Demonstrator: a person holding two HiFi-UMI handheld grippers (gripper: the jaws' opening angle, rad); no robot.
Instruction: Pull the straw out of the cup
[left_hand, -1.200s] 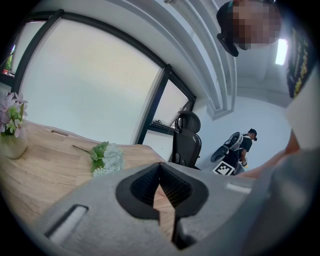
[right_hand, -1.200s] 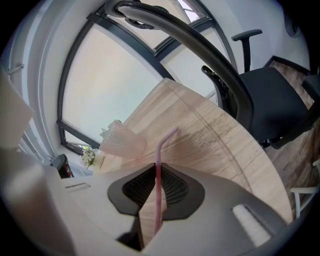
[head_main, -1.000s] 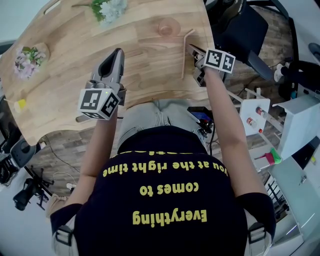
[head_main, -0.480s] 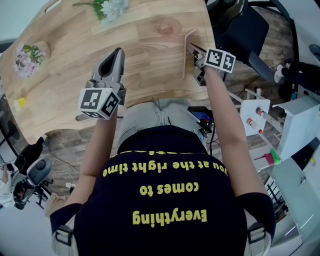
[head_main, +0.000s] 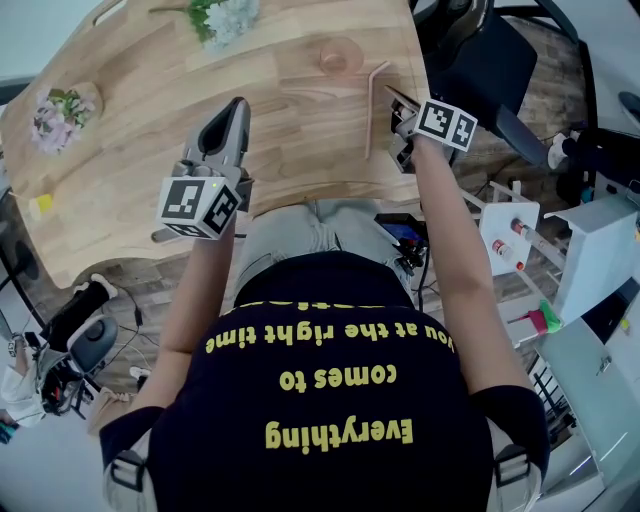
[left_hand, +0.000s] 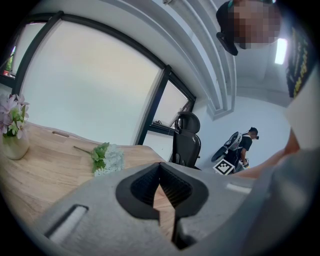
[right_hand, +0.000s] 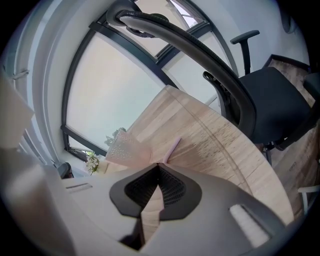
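Observation:
A pale pink translucent cup (head_main: 335, 55) stands upright at the table's far right. The pink bent straw (head_main: 373, 105) lies flat on the wood in front of it, outside the cup. My right gripper (head_main: 390, 95) hovers just right of the straw, close to the table's right edge. Its jaws have just been closing and are now shut, with nothing between them. In the right gripper view the cup (right_hand: 122, 146) and the straw (right_hand: 173, 146) lie just beyond the right gripper (right_hand: 159, 167). My left gripper (head_main: 236, 108) is shut and empty over mid-table, far from both.
A loose bunch of white flowers (head_main: 222, 18) lies at the table's (head_main: 290, 150) far edge, and a small flower vase (head_main: 55, 118) stands at far left. A black office chair (head_main: 480, 50) is beyond the right edge, and a white rack (head_main: 510, 225) stands on the floor at right.
My right gripper has edged slightly to the right. The straw, the cup and my left gripper keep their places.

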